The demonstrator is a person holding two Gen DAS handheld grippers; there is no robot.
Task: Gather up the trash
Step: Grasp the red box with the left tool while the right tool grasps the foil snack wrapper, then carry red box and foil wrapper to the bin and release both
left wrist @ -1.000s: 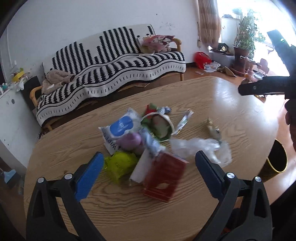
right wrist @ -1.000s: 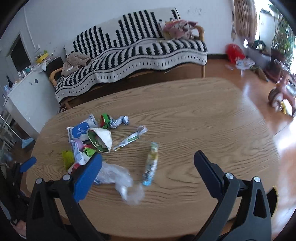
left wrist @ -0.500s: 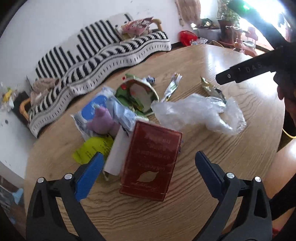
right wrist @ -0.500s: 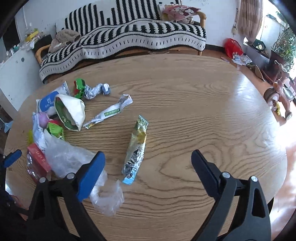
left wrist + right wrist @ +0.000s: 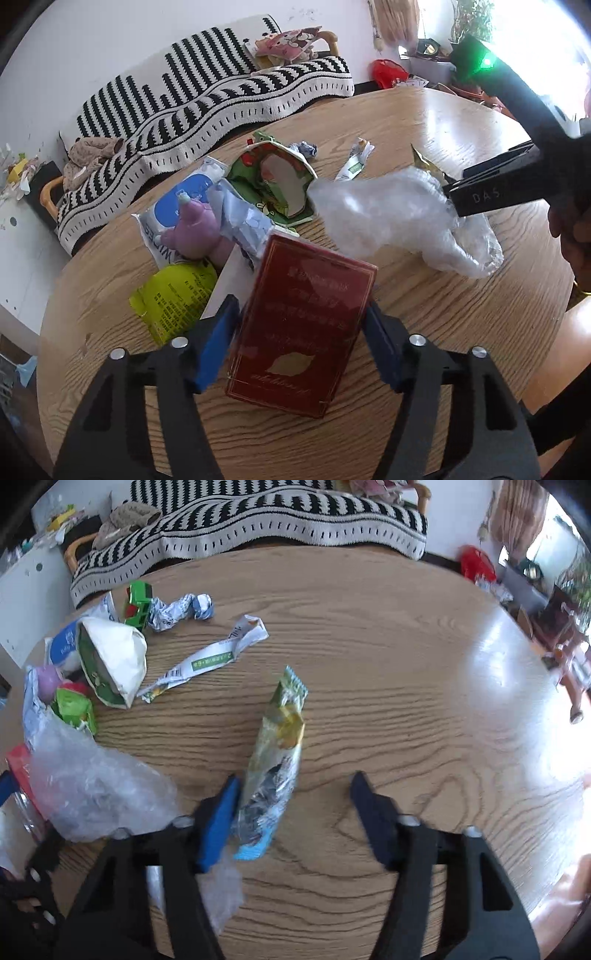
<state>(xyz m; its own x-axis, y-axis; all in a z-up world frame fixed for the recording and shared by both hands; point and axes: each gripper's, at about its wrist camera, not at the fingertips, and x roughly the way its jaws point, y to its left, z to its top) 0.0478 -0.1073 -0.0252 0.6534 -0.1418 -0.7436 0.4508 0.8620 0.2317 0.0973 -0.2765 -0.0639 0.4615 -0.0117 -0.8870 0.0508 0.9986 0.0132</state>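
On the wooden table [image 5: 424, 332], my left gripper [image 5: 300, 303] is closing, and both blue pads touch the sides of a dark red box [image 5: 299, 325]. My right gripper [image 5: 293, 778] is closing too. Its left pad touches a yellow-green snack wrapper [image 5: 277, 753] lying between the jaws, while the right pad stands clear of it. A clear plastic bag [image 5: 92, 786] lies left of the wrapper. Beyond the red box are a yellow wrapper [image 5: 173, 295], a purple lump [image 5: 195, 232], a blue-white wipes pack [image 5: 177, 199] and a green-white snack bag [image 5: 280, 181].
Farther back lie a long white-green wrapper [image 5: 210, 661], a crumpled foil [image 5: 181, 611] and a small green carton [image 5: 138, 600]. A sofa with a striped blanket [image 5: 221, 92] stands behind the table. A red bag [image 5: 388, 72] and plants are on the floor at right.
Both grippers have sunk toward the table and narrowed. The left one's pads now bracket the red box. The right one's left pad has reached the snack wrapper.
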